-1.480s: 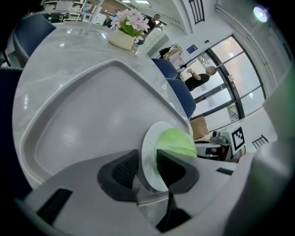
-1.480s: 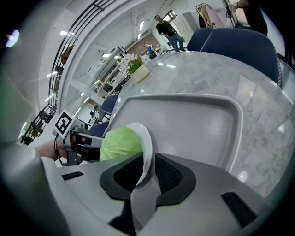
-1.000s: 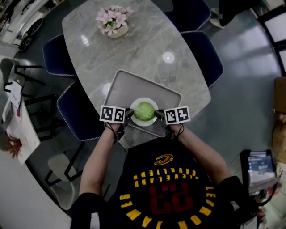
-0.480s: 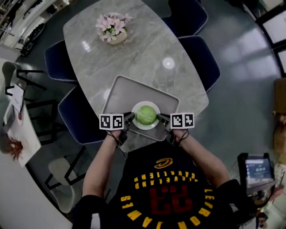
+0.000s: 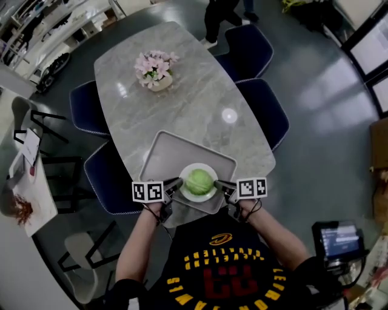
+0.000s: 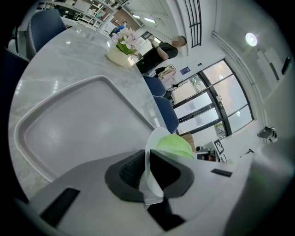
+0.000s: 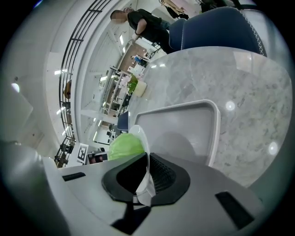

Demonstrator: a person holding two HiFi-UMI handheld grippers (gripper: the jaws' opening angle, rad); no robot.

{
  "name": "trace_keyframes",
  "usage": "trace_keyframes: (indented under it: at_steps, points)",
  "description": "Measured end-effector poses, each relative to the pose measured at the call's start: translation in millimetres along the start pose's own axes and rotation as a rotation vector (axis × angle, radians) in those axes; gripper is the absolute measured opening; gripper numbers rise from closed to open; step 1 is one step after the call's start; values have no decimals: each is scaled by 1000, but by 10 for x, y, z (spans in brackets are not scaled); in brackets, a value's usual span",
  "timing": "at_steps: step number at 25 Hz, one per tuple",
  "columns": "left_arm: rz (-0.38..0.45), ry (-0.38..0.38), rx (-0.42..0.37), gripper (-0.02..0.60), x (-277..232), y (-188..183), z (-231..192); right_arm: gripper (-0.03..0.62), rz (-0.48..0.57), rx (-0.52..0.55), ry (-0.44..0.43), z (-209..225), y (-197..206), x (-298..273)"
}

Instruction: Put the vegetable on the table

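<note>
A round green cabbage (image 5: 199,180) sits on a white plate (image 5: 210,192) held over the near end of a grey tray (image 5: 165,151) on the marble table (image 5: 200,97). My left gripper (image 5: 176,184) is shut on the plate's left rim, and my right gripper (image 5: 219,184) is shut on its right rim. In the left gripper view the plate rim (image 6: 150,159) runs edge-on between the jaws, with the cabbage (image 6: 174,144) behind it. The right gripper view shows the same: plate rim (image 7: 144,143) clamped, cabbage (image 7: 125,145) to the left, tray (image 7: 184,124) below.
A pot of pink flowers (image 5: 154,68) stands at the table's far end. Dark blue chairs (image 5: 264,109) line both long sides of the table. A person (image 5: 218,15) stands beyond the far end. A white side table (image 5: 27,175) is at the left.
The plate with the cabbage stays clamped between both grippers at the tray's near end. The head view has shifted, so table and tray sit lower in frame; a person has appeared at the far end.
</note>
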State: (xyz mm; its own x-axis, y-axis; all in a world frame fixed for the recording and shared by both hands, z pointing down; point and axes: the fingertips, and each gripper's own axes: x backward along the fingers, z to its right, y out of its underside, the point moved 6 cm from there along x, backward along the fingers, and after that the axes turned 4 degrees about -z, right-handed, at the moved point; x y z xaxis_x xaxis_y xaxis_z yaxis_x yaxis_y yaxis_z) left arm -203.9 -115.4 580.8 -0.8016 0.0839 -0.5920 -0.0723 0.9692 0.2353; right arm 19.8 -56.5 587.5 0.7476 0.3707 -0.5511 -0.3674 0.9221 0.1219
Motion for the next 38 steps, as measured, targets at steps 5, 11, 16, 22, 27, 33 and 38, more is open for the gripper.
trace_keyframes:
  at_steps: [5, 11, 16, 22, 27, 33, 38]
  points:
    - [30, 31, 44, 34, -17, 67, 167, 25, 15, 10, -51, -39, -34, 221]
    - [92, 87, 71, 32, -62, 35, 490, 21, 50, 49, -110, -117, -206, 575]
    - [125, 111, 70, 32, -122, -33, 770, 20, 77, 75, -156, -157, -346, 851]
    - [127, 112, 61, 31, -241, -148, 1048, 18, 99, 94, -181, -137, -507, 1142]
    - [134, 112, 55, 31, -331, -326, 1207, 18, 111, 90, -195, -114, -690, 1270]
    - [121, 142, 49, 29, -421, -733, 1178, 18, 145, 36, -189, -96, -999, 1208]
    - [94, 199, 51, 28, -527, -1064, 1017, 18, 182, 7, -147, -105, -1230, 1093]
